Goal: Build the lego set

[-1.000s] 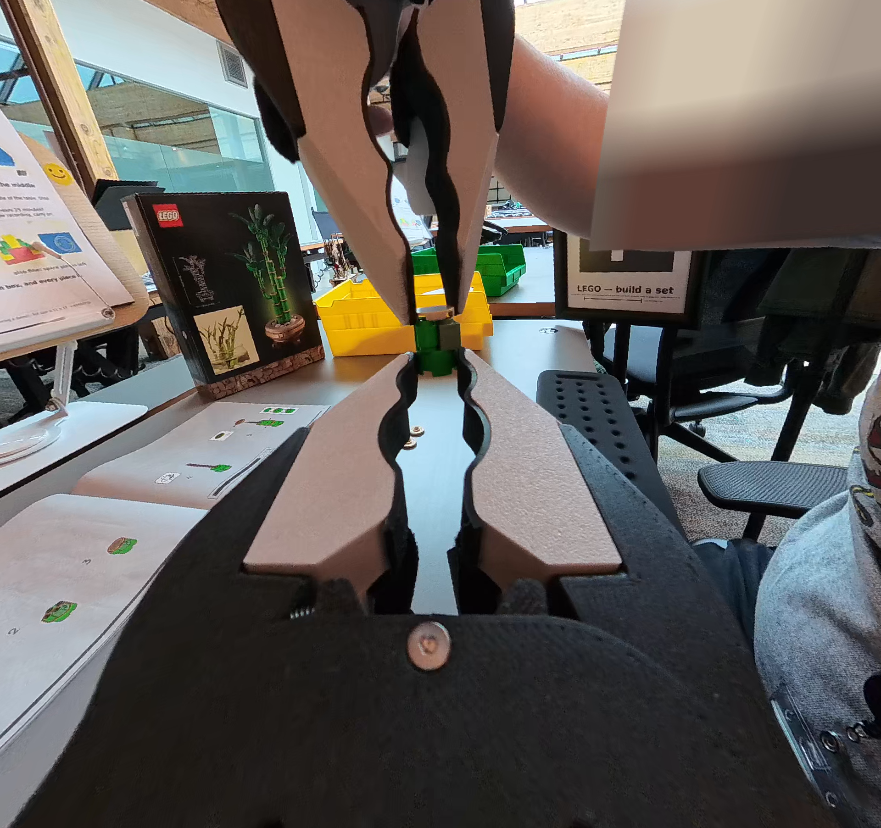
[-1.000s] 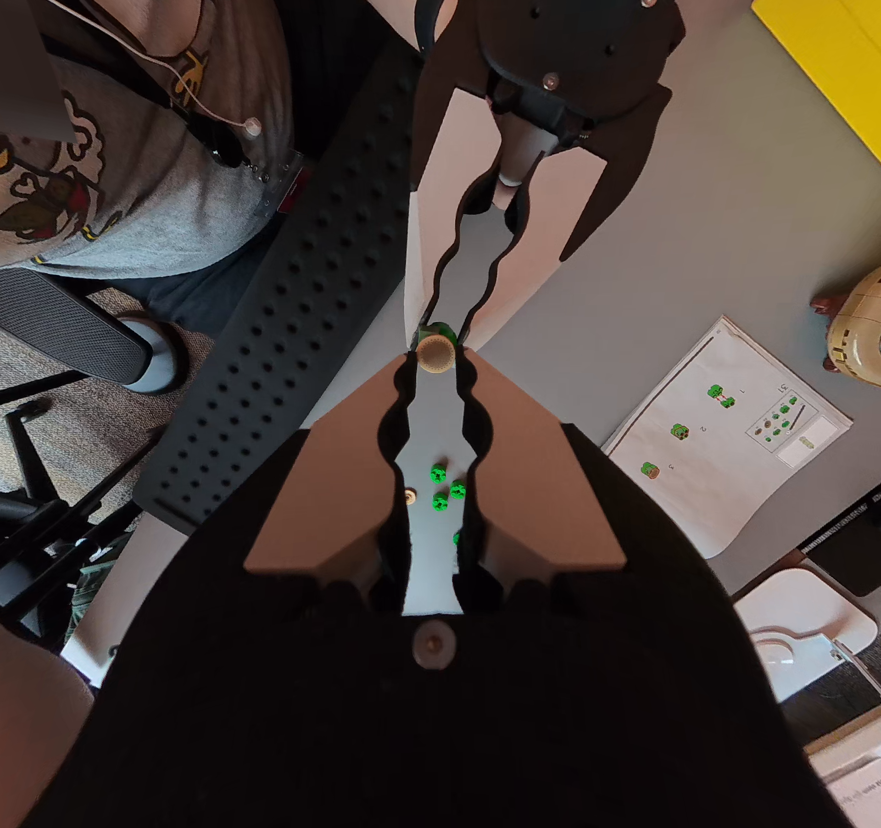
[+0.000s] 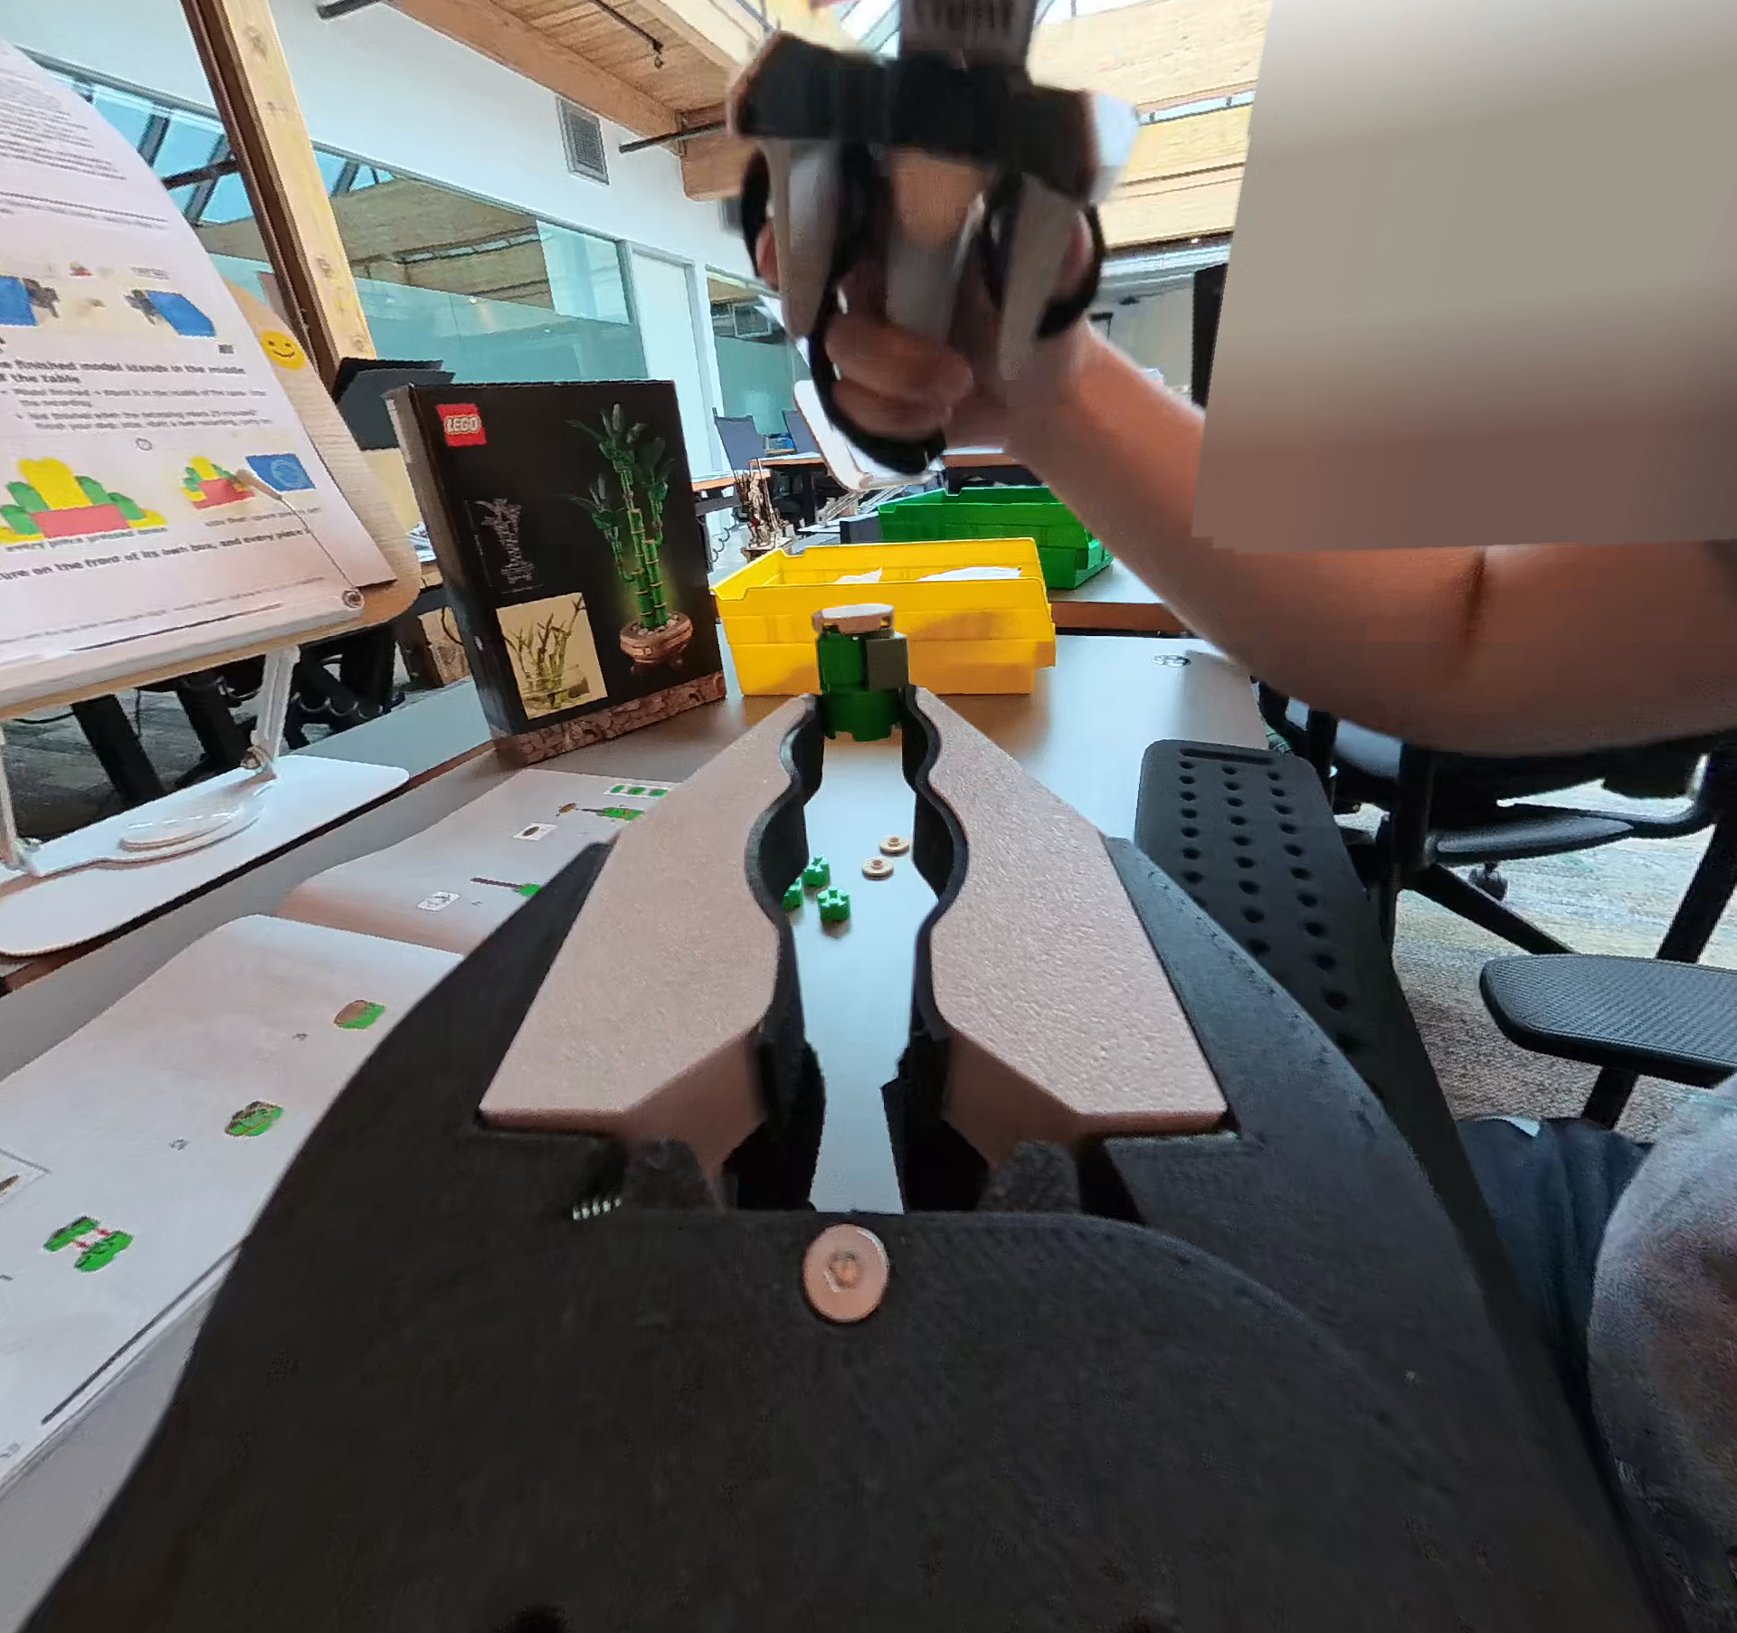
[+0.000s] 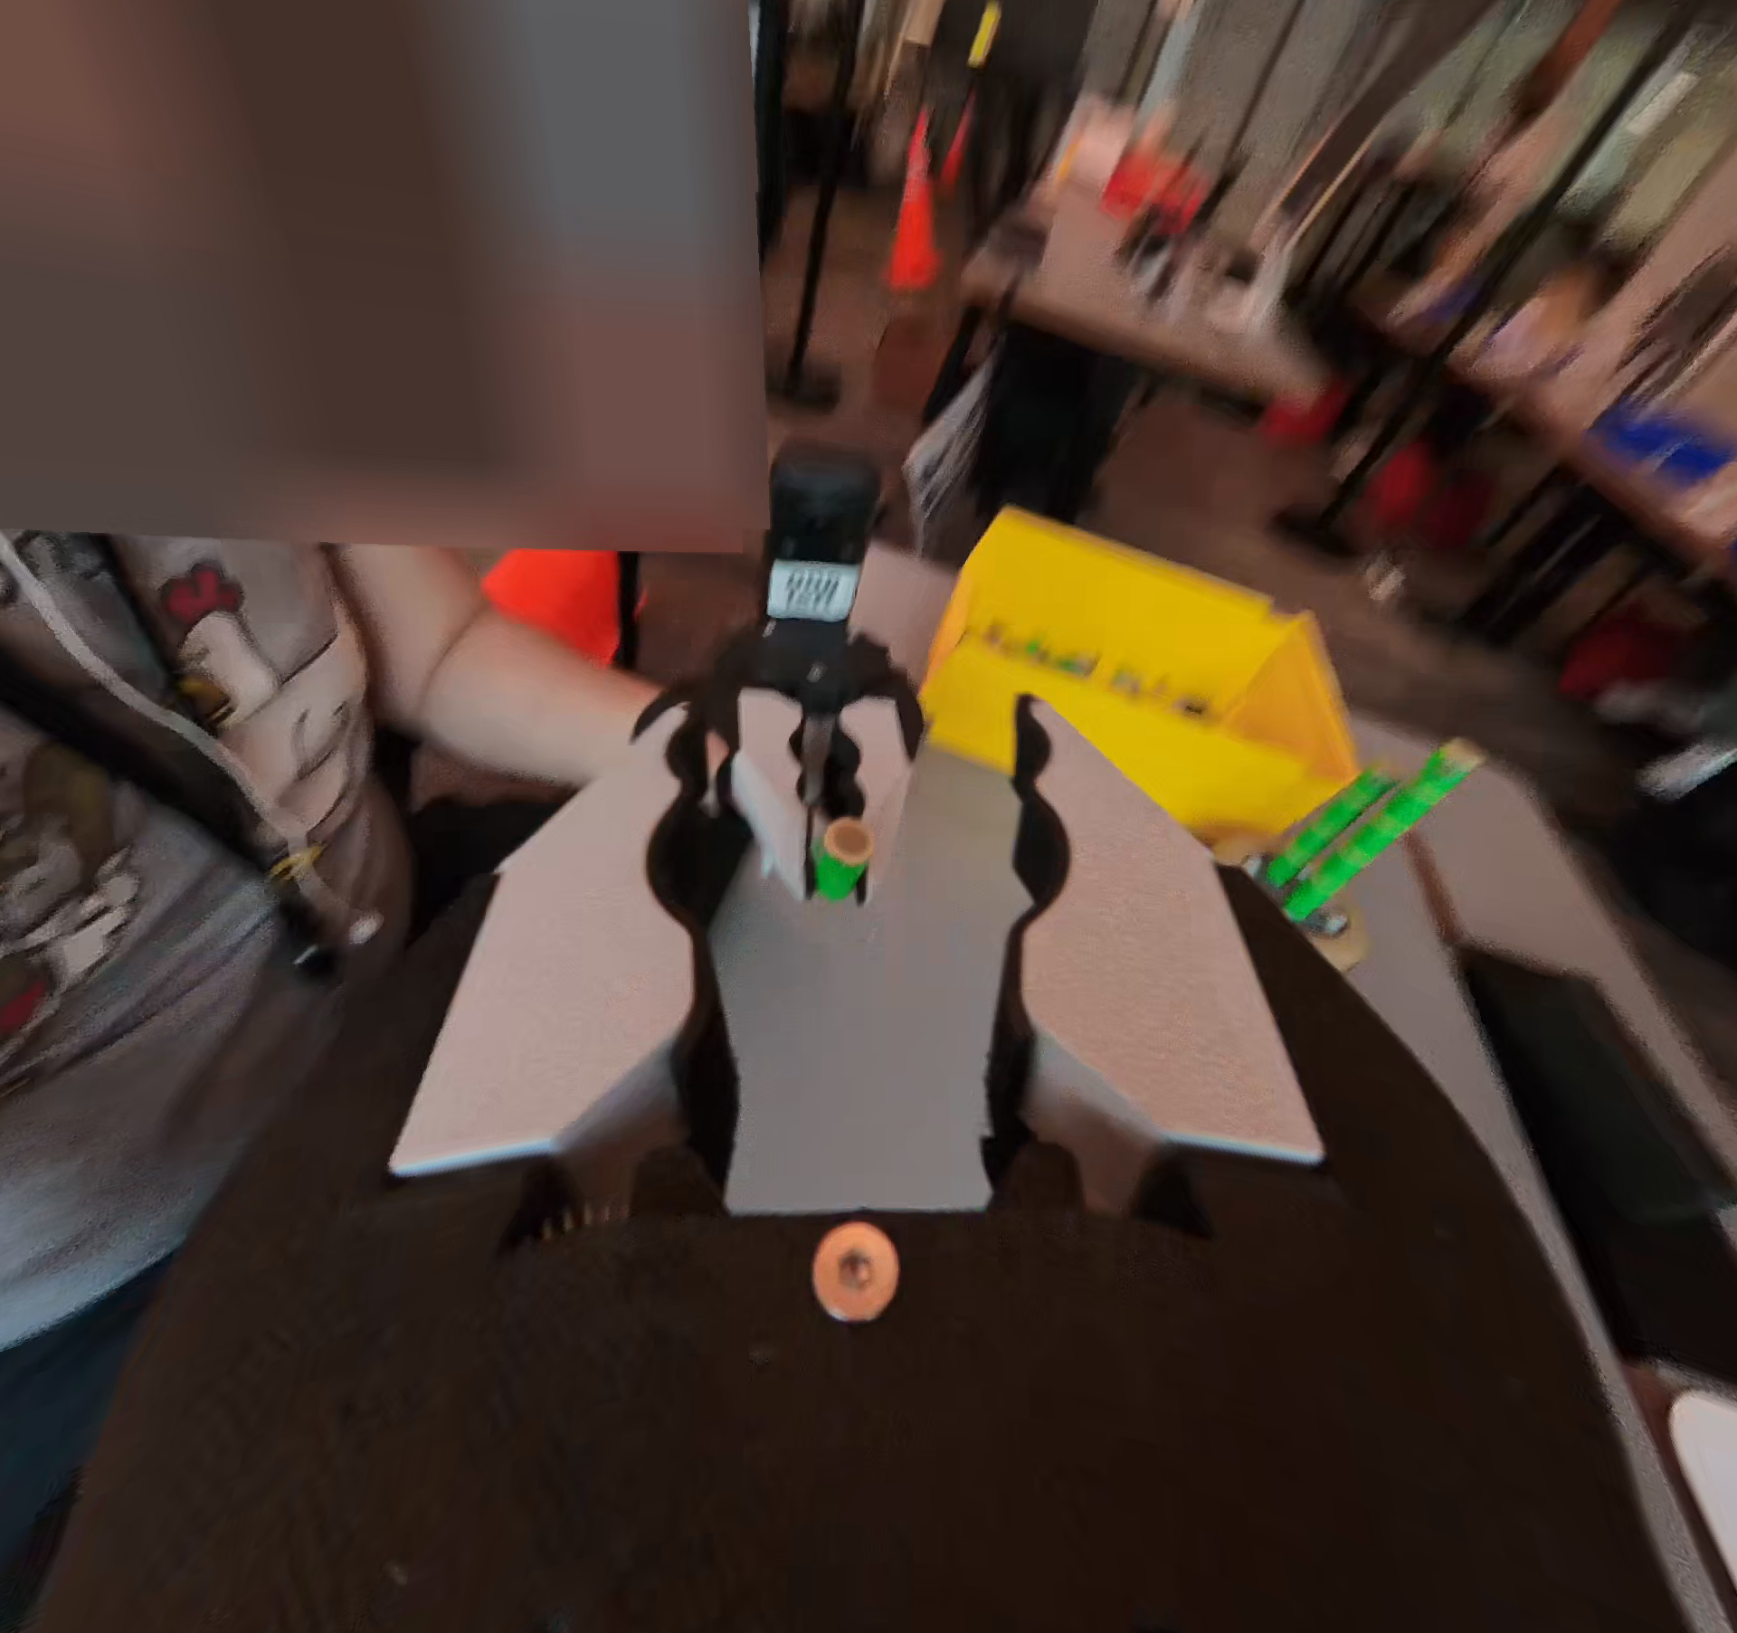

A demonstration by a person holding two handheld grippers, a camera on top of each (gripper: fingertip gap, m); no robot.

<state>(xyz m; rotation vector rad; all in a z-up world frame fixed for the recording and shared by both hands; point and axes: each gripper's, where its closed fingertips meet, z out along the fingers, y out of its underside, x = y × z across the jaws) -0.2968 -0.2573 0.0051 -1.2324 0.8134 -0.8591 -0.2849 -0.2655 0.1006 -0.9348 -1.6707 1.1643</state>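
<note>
My left gripper (image 3: 860,706) is shut on a small green Lego stack (image 3: 857,681) with a tan round cap and a grey-green side piece, held upright above the table. The right wrist view, which is blurred, shows that gripper (image 4: 816,822) farther off with the stack (image 4: 839,869) in its tips. My right gripper (image 4: 857,732) is open and empty, with its jaws wide apart. In the left wrist view it (image 3: 916,300) hangs high above the stack, clear of it. Loose green pieces (image 3: 816,885) and two tan round pieces (image 3: 884,857) lie on the table under the left fingers.
The Lego box (image 3: 564,554) stands at the back left. A yellow bin (image 3: 940,629) and a green bin (image 3: 987,521) are behind the stack. Instruction sheets (image 3: 188,1071) lie at the left, beside a page on a stand (image 3: 141,460). Built green stalks (image 4: 1363,822) lie near the yellow bin. Some 10 cm of space lies between my two pairs of fingers.
My right gripper has opened, let go of the top of the stack and lifted up and away. My left gripper still holds the stack.
</note>
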